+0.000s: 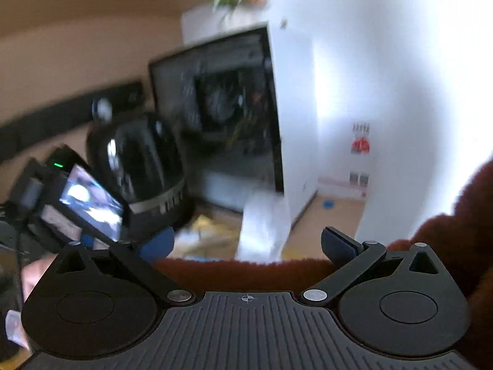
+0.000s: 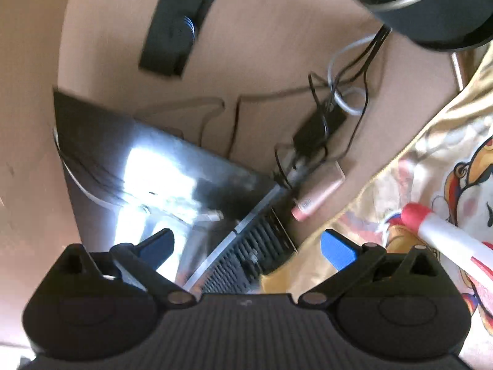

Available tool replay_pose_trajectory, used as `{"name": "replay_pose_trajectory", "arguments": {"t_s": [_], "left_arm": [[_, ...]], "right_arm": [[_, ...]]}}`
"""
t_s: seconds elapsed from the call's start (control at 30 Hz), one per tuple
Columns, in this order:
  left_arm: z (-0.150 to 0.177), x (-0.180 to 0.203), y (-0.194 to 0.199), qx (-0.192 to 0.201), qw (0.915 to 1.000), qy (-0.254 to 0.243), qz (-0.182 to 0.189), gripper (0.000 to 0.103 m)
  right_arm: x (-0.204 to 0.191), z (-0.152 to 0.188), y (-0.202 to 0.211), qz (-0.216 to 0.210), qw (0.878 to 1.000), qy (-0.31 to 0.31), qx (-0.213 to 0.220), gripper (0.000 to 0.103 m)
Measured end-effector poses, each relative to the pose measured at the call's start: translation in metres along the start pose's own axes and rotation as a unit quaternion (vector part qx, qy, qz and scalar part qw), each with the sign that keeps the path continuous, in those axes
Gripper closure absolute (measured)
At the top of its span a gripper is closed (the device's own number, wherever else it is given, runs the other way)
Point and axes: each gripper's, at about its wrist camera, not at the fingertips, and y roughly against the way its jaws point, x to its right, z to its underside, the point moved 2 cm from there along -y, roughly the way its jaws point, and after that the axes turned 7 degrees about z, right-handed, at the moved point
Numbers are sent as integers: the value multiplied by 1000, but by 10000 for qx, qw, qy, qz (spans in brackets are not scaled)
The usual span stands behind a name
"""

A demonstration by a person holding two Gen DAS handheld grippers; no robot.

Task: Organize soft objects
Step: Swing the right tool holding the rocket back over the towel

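The left gripper (image 1: pixel 246 243) has its fingers spread wide, and a rust-brown fuzzy fabric (image 1: pixel 246 273) lies across the gap between them and runs up at 3 o'clock; whether the pads press it cannot be told. It looks like plush or knit: light, limp, likely to sag and trail, so a pinch on a bunched fold or a thick edge should carry it better than on a single layer.

The right gripper (image 2: pixel 246 246) is also wide and holds nothing. At 3 o'clock in its view a yellow cartoon-print cloth (image 2: pixel 400 191) drapes over the brown counter (image 2: pixel 262 46), with a red-and-white tube (image 2: pixel 446 231) resting on it. The cloth looks thin and slick, so it may slip from a shallow grip, and lifting it would tip the tube off.

Near 12 o'clock lie a black adapter with tangled cables (image 2: pixel 320 126) and a pink stick (image 2: pixel 317 194), both close to the cloth's edge and liable to snag
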Motion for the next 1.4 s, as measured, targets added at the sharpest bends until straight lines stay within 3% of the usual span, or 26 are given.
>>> {"name": "replay_pose_trajectory", "arguments": {"t_s": [0.1, 0.23, 0.3, 0.4, 0.53, 0.67, 0.8, 0.9, 1.0, 1.1, 1.2, 1.27, 1.4], "left_arm": [[-8, 1, -5, -4, 9993, -189, -313, 0], [-17, 12, -12, -59, 9991, -335, -262, 0], [-18, 10, -18, -66, 9992, -355, -183, 0], [-18, 6, -16, 63, 9992, -353, -193, 0], [-19, 7, -9, 378, 9976, -404, -409, 0], [-20, 8, -10, 748, 9956, -458, -325, 0], [-20, 8, -11, 1122, 9921, -510, -234, 0], [-16, 8, -5, 1748, 9834, -402, -285, 0], [-17, 13, -5, 1637, 9838, -500, -539, 0], [-16, 15, -7, 1633, 9833, -340, -731, 0], [-20, 13, -12, 1374, 9852, -482, -904, 0], [-25, 13, -16, 1167, 9853, -747, -994, 0], [-21, -25, 7, 1397, 9837, 471, -1034, 0]], "right_arm": [[6, -2, 19, -109, 9990, -183, 400, 1], [20, -10, 4, -529, 9960, -704, -162, 1], [28, -16, 1, -474, 9944, -941, -84, 1], [19, -19, 9, -302, 9961, -784, 264, 1], [5, -23, 12, -520, 9970, -468, 323, 1], [7, -34, 22, -518, 9957, -604, 467, 1], [3, -45, 36, -617, 9925, -553, 897, 1], [-7, -46, 45, -778, 9901, -414, 1088, 1], [-14, -38, 40, -1023, 9906, -305, 850, 0], [-16, -33, 33, -886, 9939, -120, 653, 0], [-35, -31, 26, -415, 9932, 767, 770, 0], [-58, -25, 18, -118, 9816, 1724, 818, 0], [-93, -8, -9, 97, 9463, 3196, 475, 0]]}}
